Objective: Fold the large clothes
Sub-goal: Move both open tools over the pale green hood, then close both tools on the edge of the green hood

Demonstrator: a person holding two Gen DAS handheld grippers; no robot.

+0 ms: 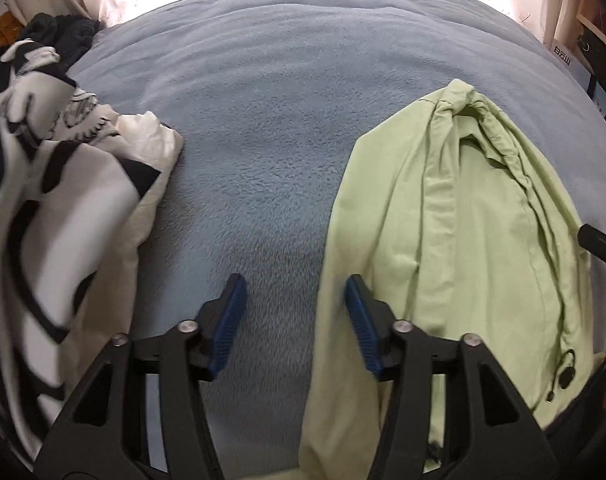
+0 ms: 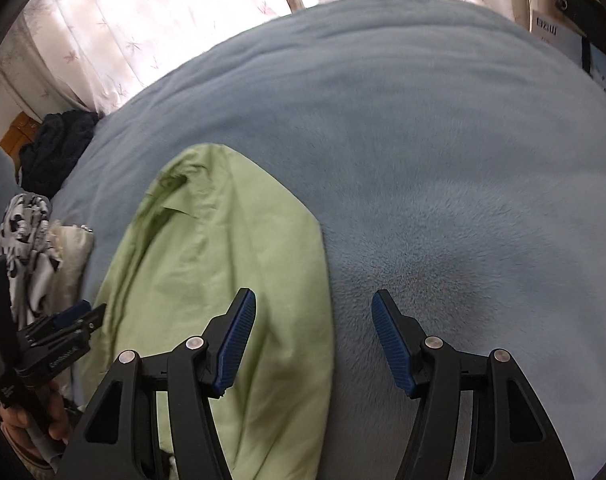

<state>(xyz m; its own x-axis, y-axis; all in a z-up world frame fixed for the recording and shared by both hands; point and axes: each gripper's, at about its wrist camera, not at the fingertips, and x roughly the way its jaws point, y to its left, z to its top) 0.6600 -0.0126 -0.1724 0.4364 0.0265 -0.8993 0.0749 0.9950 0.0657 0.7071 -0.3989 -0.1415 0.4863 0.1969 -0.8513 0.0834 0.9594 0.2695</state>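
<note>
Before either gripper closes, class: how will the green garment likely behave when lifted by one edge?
The green garment will probably droop: it lies in soft creases. It looks thin, so likely light. The fleecy blue blanket may drag on it.

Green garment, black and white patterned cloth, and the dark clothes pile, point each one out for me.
green garment [image 1: 483, 216]: left wrist view, on its flat middle panel.
black and white patterned cloth [image 1: 55, 184]: left wrist view, on a white patch near its middle.
dark clothes pile [image 2: 59, 148]: right wrist view, on its middle.
</note>
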